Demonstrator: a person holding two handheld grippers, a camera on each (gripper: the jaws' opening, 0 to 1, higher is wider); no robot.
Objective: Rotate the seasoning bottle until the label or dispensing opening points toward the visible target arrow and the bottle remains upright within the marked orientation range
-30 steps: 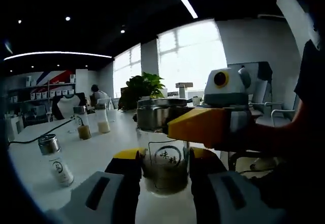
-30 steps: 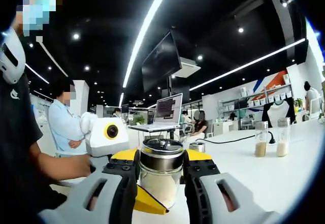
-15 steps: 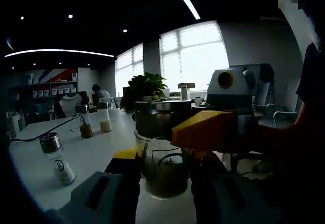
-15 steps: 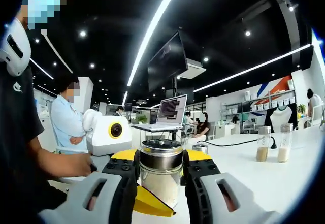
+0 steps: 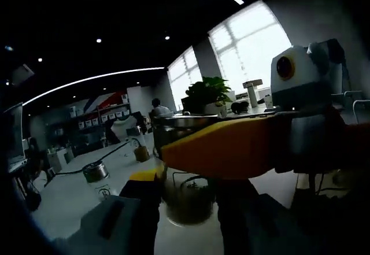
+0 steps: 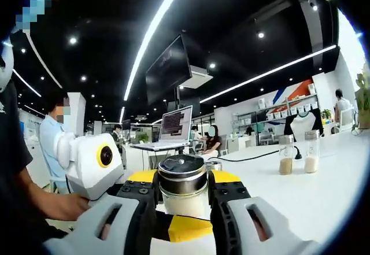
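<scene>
White bench (image 6: 324,191) in a dim open office.
Both claws grip the seasoning bottle (image 6: 183,187): right claw (image 6: 184,194) and left claw (image 5: 188,194) closed on it.

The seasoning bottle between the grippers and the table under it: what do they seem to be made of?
The seasoning bottle looks like clear glass, since pale powder shows through its wall. Its lid seems polished metal, with bright reflections. The table looks like smooth white laminate or painted board with a soft sheen; which one is unclear.
</scene>
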